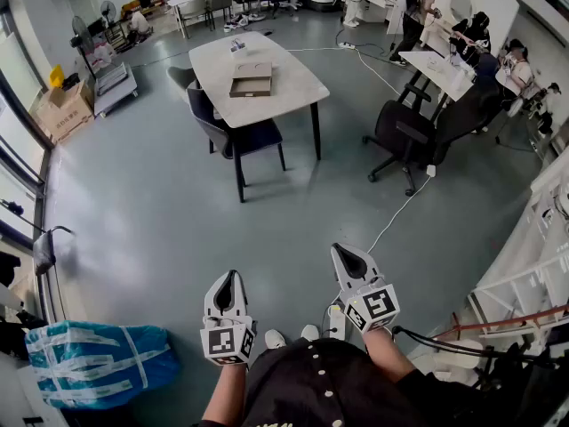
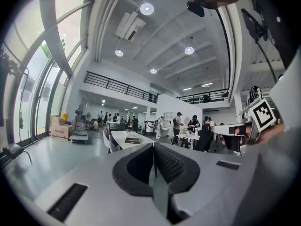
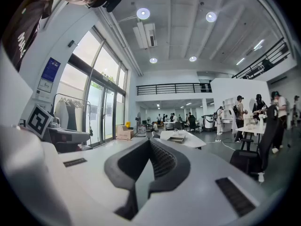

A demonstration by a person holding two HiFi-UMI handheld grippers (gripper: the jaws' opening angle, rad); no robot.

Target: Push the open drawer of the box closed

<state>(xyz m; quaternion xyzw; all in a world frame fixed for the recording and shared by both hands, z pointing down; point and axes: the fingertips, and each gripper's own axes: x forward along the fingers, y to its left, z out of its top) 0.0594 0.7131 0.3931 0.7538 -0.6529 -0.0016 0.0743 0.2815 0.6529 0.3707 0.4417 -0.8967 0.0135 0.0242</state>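
The wide grey floor (image 1: pixel 160 203) is taking up most of the room. The person is standing well apart from the white rounded worktop (image 1: pixel 289 92), which is sitting across the room with a dark padded chair (image 1: pixel 238 139) tucked at its near edge.

On that worktop a flat brown box (image 1: pixel 252 80) is lying near the middle. From here it is too small to tell which way its drawer is sticking out.

The left hand-held gripper (image 1: pixel 228 278) and the right hand-held gripper (image 1: pixel 348 256) are hanging low in front of the person's body. Each has its jaws pressed together with nothing between them.

The box is looking light and stiff, like card or thin wood. I am guessing it will skid on that smooth top before the drawer slides home. The drawer front wants a flat, square push at its middle with closed jaws. The other hand-held gripper could be bracing the box's far wall, since a push off to one side may jam the drawer.
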